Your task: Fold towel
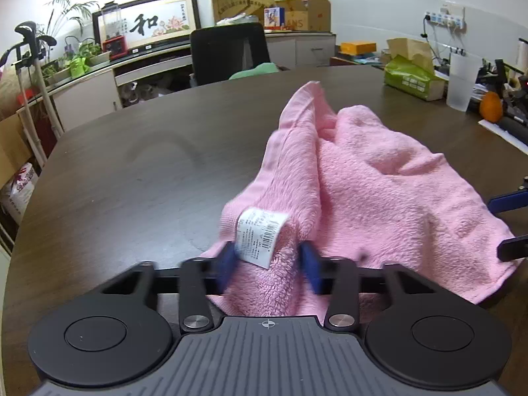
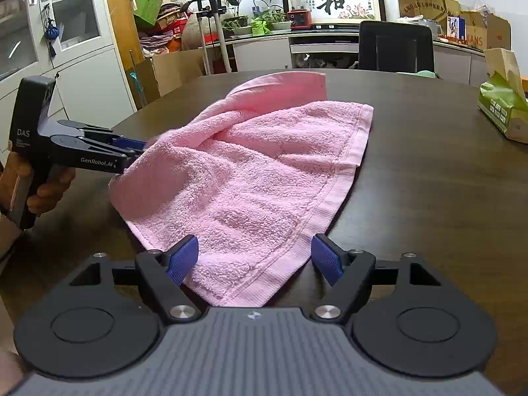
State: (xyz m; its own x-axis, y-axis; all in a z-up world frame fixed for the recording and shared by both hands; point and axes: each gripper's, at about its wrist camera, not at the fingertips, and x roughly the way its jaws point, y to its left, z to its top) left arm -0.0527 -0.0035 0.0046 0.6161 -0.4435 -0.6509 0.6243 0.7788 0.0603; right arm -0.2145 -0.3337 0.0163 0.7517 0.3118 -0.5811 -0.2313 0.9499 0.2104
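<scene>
Right tongs [image 2: 254, 262] are closest in the right wrist view, blue pads [image 2: 183, 257] spread wide with the near corner of the pink towel [image 2: 257, 171] lying between them, not gripped. Towel's sprawled on the dark bench [image 2: 429, 165], rumpled, with one far corner flipped up and the hemmed edge running along the right side.

Left tongs [image 1: 269, 260] look like they're pinching a bunched-up bit of towel [image 1: 363, 181] right by the white care tag [image 1: 260, 236], though the pads are motion-blurred so I can't tell how tight. From the right view you can see the left tongs [image 2: 140, 151] coming in from the side, tips buried in the towel's left edge, with the hand [image 2: 49, 184] wrapped round the handle.

Off to the right on the bench sits a green tissue pack [image 1: 412, 79], well apart from the towel, plus a frosted cup [image 1: 462, 82] beside it.
</scene>
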